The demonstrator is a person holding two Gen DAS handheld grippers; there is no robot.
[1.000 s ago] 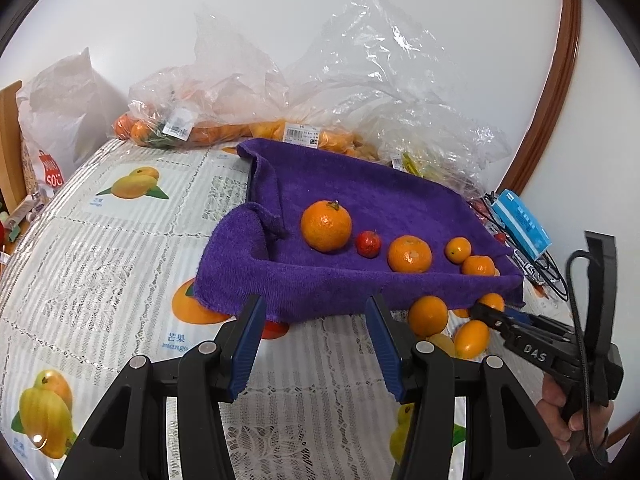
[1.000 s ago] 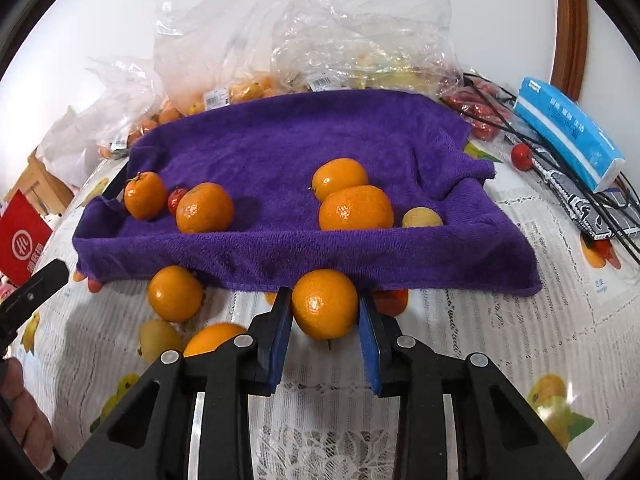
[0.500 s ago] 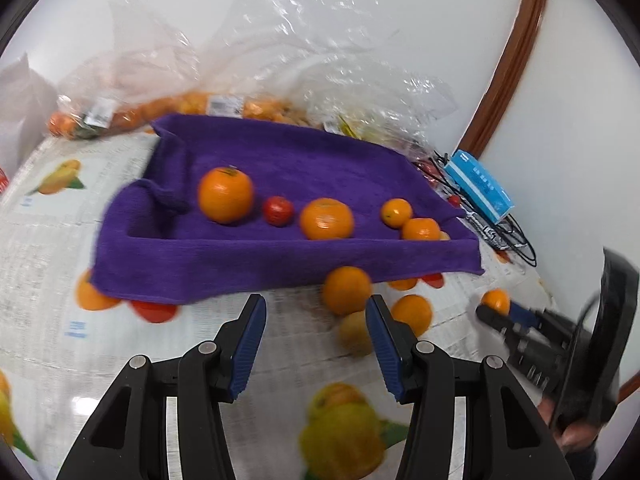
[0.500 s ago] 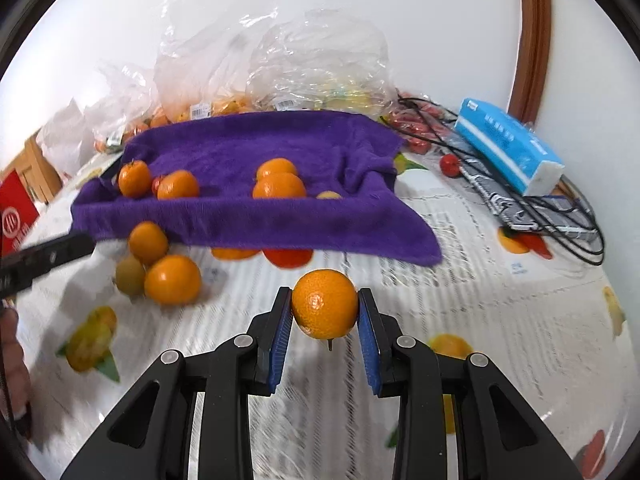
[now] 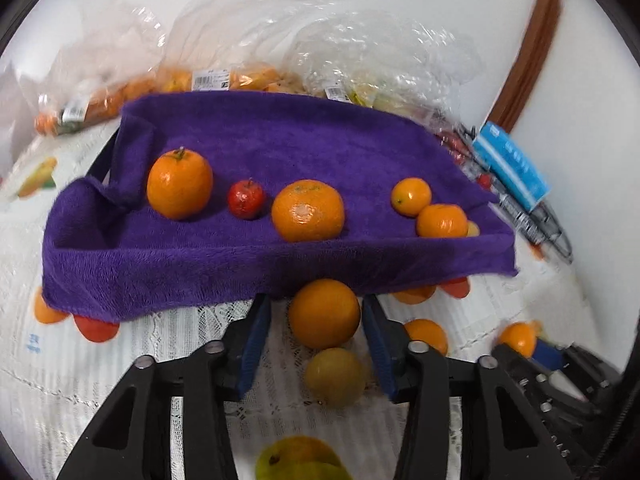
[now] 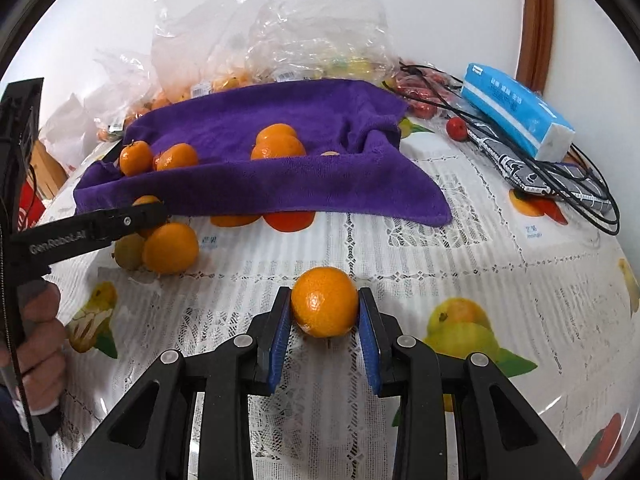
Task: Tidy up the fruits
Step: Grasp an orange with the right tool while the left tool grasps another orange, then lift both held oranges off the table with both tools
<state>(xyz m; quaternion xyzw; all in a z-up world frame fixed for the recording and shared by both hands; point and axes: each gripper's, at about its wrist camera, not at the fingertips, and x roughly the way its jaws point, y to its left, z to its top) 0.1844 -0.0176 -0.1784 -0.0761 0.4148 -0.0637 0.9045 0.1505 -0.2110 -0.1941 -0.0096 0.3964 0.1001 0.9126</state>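
A purple towel (image 5: 280,140) lies on the table with several oranges and a small red fruit (image 5: 246,199) on it. Just in front of its near edge sits a loose orange (image 5: 324,314), and my left gripper (image 5: 316,304) straddles it. The jaws are closing, and a gap still shows beside the left pad. A yellow-green fruit (image 5: 336,376) and another orange (image 5: 426,334) lie close by. My right gripper (image 6: 324,308) is shut on an orange (image 6: 324,302) and holds it over the tablecloth, well short of the towel (image 6: 280,120).
Clear plastic bags of fruit (image 5: 280,40) pile up behind the towel. A blue tissue pack (image 6: 516,116) and black cables (image 6: 560,184) lie at the right. The white lace tablecloth (image 6: 440,260) carries fruit prints. A person's hand (image 6: 36,336) shows at the left.
My left gripper swung right and down to the loose oranges before the towel, and its jaws narrowed around one. My right gripper drew back from the towel with its orange.
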